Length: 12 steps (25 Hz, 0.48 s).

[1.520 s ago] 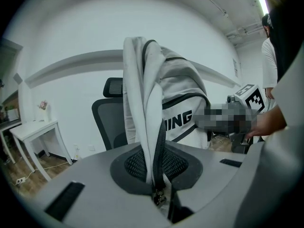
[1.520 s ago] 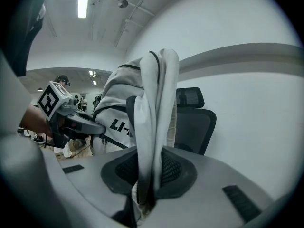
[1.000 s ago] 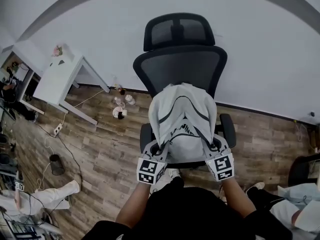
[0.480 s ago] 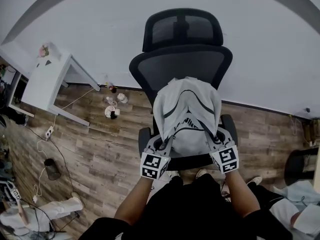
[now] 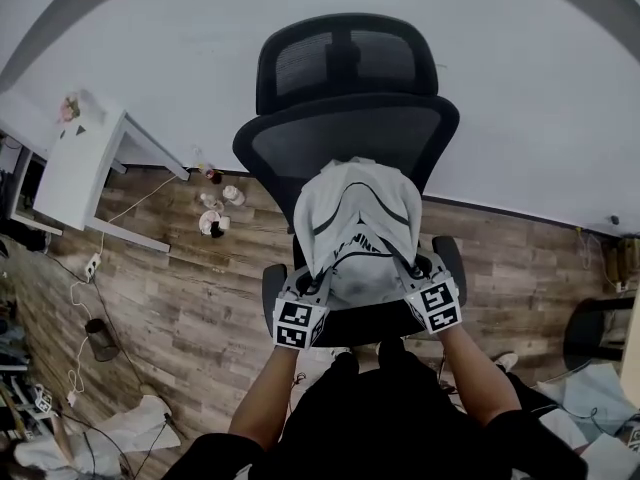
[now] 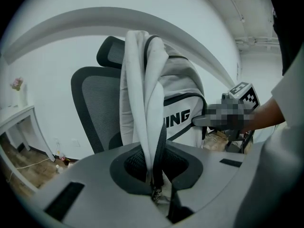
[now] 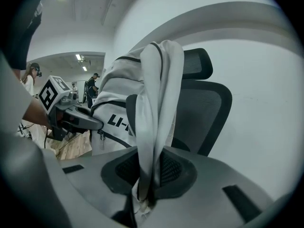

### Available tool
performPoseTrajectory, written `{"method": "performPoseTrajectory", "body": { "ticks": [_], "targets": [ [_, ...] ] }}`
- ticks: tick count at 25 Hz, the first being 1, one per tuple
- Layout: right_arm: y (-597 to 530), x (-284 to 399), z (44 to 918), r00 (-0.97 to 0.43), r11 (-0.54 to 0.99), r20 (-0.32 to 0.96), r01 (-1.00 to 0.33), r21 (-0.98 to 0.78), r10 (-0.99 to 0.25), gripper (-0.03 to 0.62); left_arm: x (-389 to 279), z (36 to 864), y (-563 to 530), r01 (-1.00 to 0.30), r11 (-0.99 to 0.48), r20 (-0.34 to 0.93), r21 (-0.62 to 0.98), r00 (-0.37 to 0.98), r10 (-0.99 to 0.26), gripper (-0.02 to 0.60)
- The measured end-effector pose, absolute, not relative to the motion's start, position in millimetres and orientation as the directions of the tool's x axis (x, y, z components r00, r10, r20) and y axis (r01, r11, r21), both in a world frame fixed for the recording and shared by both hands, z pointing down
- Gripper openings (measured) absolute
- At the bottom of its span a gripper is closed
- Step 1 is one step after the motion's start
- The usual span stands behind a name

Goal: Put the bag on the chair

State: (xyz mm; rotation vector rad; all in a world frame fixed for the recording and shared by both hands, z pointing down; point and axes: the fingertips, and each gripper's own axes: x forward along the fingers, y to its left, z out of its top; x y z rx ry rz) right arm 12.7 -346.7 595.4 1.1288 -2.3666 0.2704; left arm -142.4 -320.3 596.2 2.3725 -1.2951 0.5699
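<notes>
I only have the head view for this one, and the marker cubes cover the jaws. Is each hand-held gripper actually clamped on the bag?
Observer: The left hand-held gripper is. Its own view shows the jaws closed on a white strap of the bag.
Operator: And the right one?
Observer: The right hand-held gripper is likewise shut on a second strap, which rises straight from its jaws.
Operator: Anything readable on the bag?
Observer: The left gripper view shows black lettering ending in "ING" on its side.
</notes>
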Motion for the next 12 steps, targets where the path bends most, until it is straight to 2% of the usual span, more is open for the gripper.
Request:
{"method": "performPoseTrajectory", "body": {
  "ticks": [12],
  "targets": [
    [-386,21,668,-0.523,0.649,0.625,-0.76,-0.034,-0.58,0.075,-132,669,-362,-0.863,-0.485,0.617,0.145,0.462,-0.637,0.055]
  ]
}}
